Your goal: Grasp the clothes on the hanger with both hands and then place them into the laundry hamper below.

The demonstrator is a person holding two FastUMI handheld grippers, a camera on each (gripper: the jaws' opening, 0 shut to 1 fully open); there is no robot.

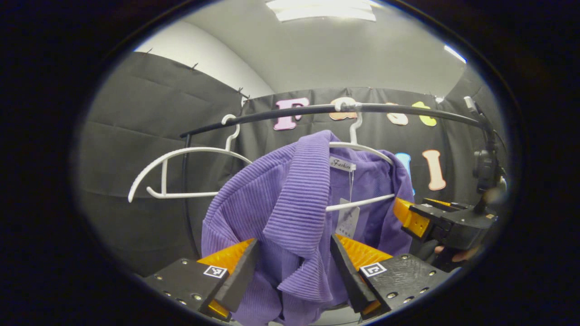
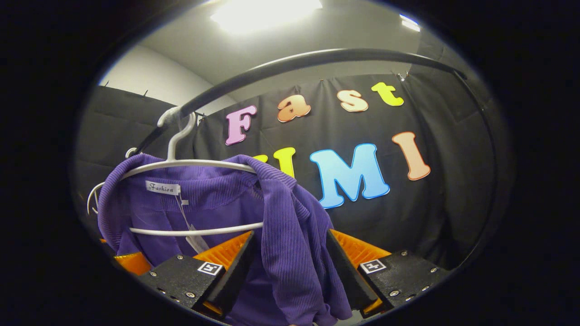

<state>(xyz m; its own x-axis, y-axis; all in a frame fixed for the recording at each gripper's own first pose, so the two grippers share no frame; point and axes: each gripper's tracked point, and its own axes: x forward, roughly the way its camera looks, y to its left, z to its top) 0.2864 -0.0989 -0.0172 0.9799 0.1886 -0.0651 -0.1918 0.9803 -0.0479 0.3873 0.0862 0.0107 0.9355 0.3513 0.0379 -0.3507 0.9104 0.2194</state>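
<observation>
Both hand-held grippers (image 1: 294,267) (image 2: 287,267) straddle purple garment (image 1: 290,213) folds, fingers apart, beside an empty hanger (image 1: 181,174).

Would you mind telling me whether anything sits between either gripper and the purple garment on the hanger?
Nothing visible does. The left gripper and the right gripper each have a fold of the purple garment between open fingers. It is draped on its white hanger.

Booth interior: black cloth wall (image 2: 453,190) at the far side, pinned below a white wall (image 1: 208,59); grey ceiling (image 1: 344,54) with a bright light panel (image 1: 321,9); curved black rail (image 2: 317,59) overhead
</observation>
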